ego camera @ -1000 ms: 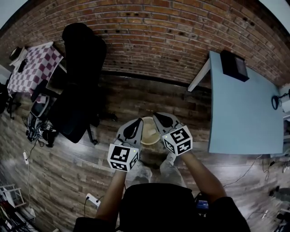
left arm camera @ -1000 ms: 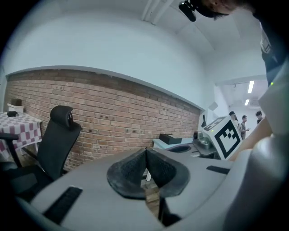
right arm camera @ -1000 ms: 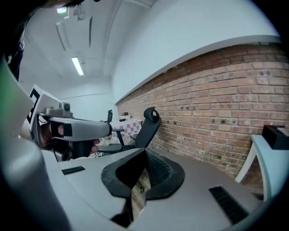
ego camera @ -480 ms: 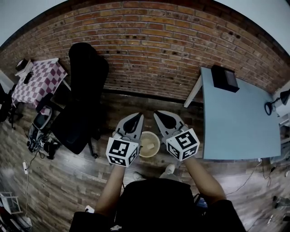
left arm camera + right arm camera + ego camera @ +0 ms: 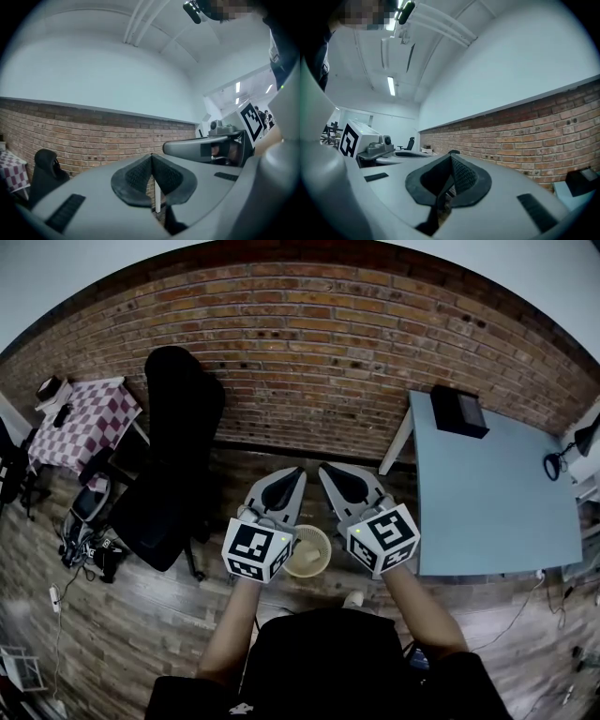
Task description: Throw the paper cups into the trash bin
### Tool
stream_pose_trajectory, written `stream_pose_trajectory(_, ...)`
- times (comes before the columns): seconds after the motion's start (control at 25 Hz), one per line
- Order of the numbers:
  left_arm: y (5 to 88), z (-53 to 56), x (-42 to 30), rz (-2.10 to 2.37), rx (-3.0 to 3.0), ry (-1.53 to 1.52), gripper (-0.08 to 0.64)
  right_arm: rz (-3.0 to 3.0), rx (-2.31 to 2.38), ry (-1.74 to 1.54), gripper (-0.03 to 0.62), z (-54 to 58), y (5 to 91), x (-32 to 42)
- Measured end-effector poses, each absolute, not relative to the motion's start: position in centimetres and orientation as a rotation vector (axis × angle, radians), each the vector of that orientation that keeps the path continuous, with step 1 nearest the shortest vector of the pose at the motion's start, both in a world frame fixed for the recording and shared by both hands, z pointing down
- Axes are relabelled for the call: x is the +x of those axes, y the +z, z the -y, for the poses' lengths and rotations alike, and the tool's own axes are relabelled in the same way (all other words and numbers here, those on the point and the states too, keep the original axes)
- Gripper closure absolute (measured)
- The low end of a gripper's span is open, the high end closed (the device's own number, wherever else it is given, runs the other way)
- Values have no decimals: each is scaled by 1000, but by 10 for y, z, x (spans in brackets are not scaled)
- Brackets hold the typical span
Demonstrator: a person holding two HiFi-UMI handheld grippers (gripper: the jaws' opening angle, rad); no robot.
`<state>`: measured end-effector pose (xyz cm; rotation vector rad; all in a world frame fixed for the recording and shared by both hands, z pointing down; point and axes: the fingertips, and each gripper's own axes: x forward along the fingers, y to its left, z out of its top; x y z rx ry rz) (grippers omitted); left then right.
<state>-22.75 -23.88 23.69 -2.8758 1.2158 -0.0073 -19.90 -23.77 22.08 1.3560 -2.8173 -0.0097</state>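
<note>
A round tan trash bin [image 5: 312,553] stands on the wooden floor just in front of the person, partly hidden by the two marker cubes. No paper cup shows clearly in any view. My left gripper [image 5: 293,474] and right gripper [image 5: 327,471] are held side by side above the bin, pointing at the brick wall. In the left gripper view the left gripper [image 5: 151,160] has its pads together with nothing between them. The right gripper view shows the right gripper [image 5: 450,161] shut and empty too. Each gripper shows in the other's view: the right gripper [image 5: 206,147], the left gripper [image 5: 377,149].
A light blue table [image 5: 487,493] with a black box [image 5: 457,411] stands at the right. A black office chair [image 5: 173,465] is at the left, with a checked table [image 5: 80,423] and cables [image 5: 84,540] beyond it. The brick wall [image 5: 309,362] runs across ahead.
The head view has tilted up, showing more wall. Both grippers have risen slightly and point further forward. The bin now lies lower between the cubes and is more hidden.
</note>
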Motion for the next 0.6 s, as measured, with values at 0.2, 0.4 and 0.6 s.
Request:
stream_pose_trajectory(0.2,228,238,-224,-1189,-2870,11,560,2826,1366,-34,589,236,212,-199)
stream_pose_trajectory(0.4,222,236,-222,-1175,-2874,28,560,2820,1364,-47,589,231,206,-199)
stream_pose_trajectory(0.6,216,232,-229,-1136,-2884,38,560,2806,1401,-73,589,225,196,-206)
